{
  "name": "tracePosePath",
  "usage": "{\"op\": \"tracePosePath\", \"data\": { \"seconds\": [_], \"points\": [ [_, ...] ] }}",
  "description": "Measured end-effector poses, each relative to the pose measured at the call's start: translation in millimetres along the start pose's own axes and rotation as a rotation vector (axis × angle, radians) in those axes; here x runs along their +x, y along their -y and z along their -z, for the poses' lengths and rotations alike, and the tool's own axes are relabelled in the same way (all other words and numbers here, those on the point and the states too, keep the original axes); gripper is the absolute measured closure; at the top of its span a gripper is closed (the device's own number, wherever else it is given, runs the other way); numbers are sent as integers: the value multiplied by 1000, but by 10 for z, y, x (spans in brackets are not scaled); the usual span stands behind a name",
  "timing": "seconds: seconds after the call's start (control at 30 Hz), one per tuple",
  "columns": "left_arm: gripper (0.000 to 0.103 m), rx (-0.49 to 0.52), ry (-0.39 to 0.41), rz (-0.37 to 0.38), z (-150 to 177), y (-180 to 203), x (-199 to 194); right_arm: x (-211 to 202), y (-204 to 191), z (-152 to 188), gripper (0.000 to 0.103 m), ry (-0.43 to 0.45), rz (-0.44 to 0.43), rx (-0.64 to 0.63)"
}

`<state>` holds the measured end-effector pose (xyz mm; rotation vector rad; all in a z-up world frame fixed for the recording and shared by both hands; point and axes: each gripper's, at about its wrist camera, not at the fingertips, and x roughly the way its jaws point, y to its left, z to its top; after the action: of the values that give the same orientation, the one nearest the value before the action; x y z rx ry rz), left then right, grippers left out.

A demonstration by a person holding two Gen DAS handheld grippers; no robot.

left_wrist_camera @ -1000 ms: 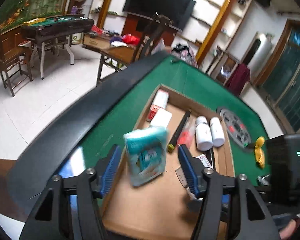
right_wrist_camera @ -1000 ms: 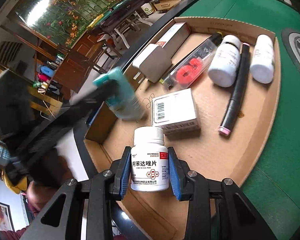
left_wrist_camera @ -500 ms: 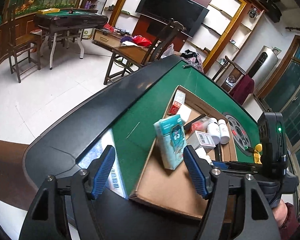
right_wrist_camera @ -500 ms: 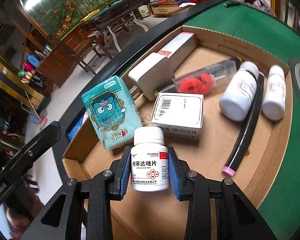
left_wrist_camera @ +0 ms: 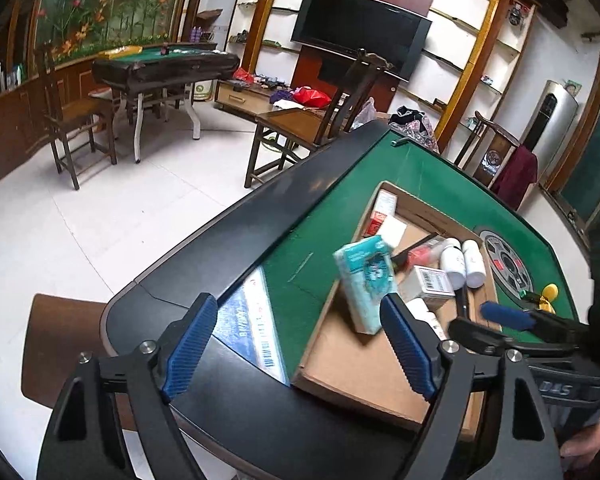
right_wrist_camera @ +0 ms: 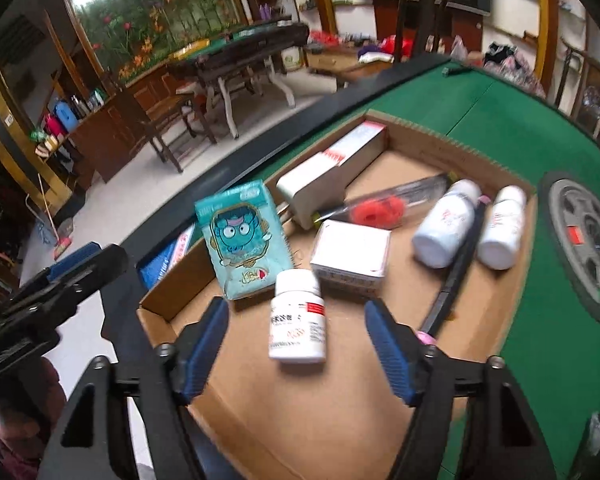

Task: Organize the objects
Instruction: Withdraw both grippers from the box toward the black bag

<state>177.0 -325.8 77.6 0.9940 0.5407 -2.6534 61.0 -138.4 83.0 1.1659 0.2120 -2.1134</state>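
Between the spread, empty fingers of the right hand-held gripper [right_wrist_camera: 296, 356], a white plastic pill bottle [right_wrist_camera: 298, 318] stands in the shallow brown cardboard tray [right_wrist_camera: 340, 420], a teal tissue packet [right_wrist_camera: 244, 240] propped just beyond it, while the left hand-held gripper [left_wrist_camera: 300, 348] hangs released before the green worktop [left_wrist_camera: 420, 176].

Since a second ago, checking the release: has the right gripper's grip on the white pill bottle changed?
Yes. The right gripper has opened and drawn back; the white pill bottle now stands free on the cardboard tray, just before the white barcode box.
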Motion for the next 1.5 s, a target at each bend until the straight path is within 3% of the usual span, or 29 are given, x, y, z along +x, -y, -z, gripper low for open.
{"op": "tracePosePath", "data": {
  "seconds": [0.2, 0.33, 0.73, 1.2, 1.5],
  "points": [
    [18, 114, 27, 26, 13, 524, -154, -491, 193, 134, 14, 121, 53, 45],
    [17, 225, 36, 55, 90, 1015, -207, -813, 521, 313, 12, 185, 80, 139],
    [16, 487, 20, 114, 510, 2238, -262, -1340, 1392, 809, 9, 297, 83, 419],
    [16, 614, -43, 88, 793, 2755, -135, -1650, 1950, 1191, 9, 359, 104, 546],
    [16, 622, -95, 83, 880, 2845, -23, -1812, 2247, 1319, 8, 382, 148, 603]
  ]
}}
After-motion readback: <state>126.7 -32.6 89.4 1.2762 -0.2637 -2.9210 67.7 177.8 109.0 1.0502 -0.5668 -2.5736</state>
